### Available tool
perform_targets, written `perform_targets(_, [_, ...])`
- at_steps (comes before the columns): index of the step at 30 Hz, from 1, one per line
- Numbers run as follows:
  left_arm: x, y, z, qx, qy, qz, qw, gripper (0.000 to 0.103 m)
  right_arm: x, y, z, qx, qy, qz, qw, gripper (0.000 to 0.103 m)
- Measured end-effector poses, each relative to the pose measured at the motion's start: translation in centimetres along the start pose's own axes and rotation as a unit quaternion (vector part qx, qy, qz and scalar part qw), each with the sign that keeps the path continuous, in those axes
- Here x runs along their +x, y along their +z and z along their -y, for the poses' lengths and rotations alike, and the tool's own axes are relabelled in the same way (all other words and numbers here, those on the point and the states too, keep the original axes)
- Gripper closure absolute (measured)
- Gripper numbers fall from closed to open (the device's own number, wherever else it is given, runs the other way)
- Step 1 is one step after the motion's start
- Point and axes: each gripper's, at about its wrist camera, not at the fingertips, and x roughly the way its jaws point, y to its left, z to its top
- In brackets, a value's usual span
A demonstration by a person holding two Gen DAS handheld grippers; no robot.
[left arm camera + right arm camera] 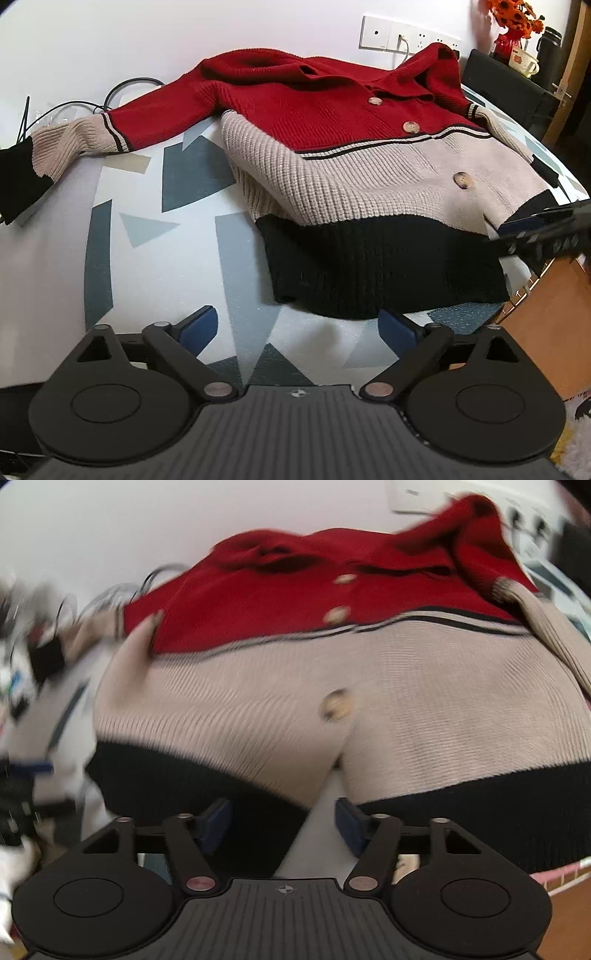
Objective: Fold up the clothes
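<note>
The cardigan (351, 155) lies flat and buttoned, front up, on the bed (155, 258), long axis running away from the cameras: black hem nearest, beige band in the middle, red chest and collar toward the wall (110, 44). One sleeve (110, 133) stretches straight out to the left, its black cuff at the bed's edge; the other is folded in along the right side. Three buttons (410, 127) march up the middle.

Left gripper (299, 328) hovers low over the patterned sheet just short of the hem, fingers spread wide, nothing between them. Right gripper (282, 823) is right at the hem's centre, where the two front panels part; its blue pads (218, 818) stand apart, one just beside each panel's black rib. The right wrist view is blurred, so actual contact with the knit can't be told. In the left view that gripper's fingers reach in from the right, at the hem's right corner.

The sheet is white with grey-blue shapes. Sockets (406, 37) and cables (125, 88) line the wall; orange flowers (513, 18) and a mug (524, 64) sit at the far right.
</note>
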Motion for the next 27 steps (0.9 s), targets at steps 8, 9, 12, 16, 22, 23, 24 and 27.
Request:
perform_targets(8, [1.0, -0.9, 0.8, 0.007, 0.021, -0.003, 0.9997, 0.004, 1.8, 0.0, -3.0, -0.049, 0.003, 0.004, 0.999, 0.097])
perform_targets(9, [1.2, -0.8, 1.0, 0.01, 0.024, -0.002, 0.9996, 0.004, 1.2, 0.8, -2.8, -0.041, 0.011, 0.017, 0.999, 0.097])
perform_targets(12, [1.8, -0.6, 1.8, 0.023, 0.031, 0.005, 0.9993, 0.004, -0.6, 2.9, -2.1, -0.016, 0.035, 0.055, 0.998, 0.097])
perform_targets(16, [2.8, 0.3, 3.2, 0.032, 0.03, 0.021, 0.9988, 0.004, -3.2, 6.1, -0.8, 0.016, 0.058, 0.11, 0.992, 0.098])
perform_targets(22, [4.8, 2.3, 5.6, 0.037, 0.039, 0.055, 0.9971, 0.004, -6.9, 11.3, -0.1, 0.032, 0.088, 0.174, 0.98, 0.098])
perform_targets(23, [5.2, 2.6, 6.0, 0.038, 0.052, 0.061, 0.996, 0.004, -7.4, 12.0, -0.3, 0.03, 0.092, 0.18, 0.979, 0.098])
perform_targets(24, [5.7, 2.9, 6.4, 0.039, 0.068, 0.067, 0.9947, 0.004, -7.9, 12.6, -0.5, 0.028, 0.095, 0.187, 0.977, 0.098])
perform_targets(27, [6.8, 3.8, 6.7, 0.029, 0.103, 0.08, 0.991, 0.004, -8.3, 13.9, -0.7, 0.032, 0.095, 0.199, 0.975, 0.098])
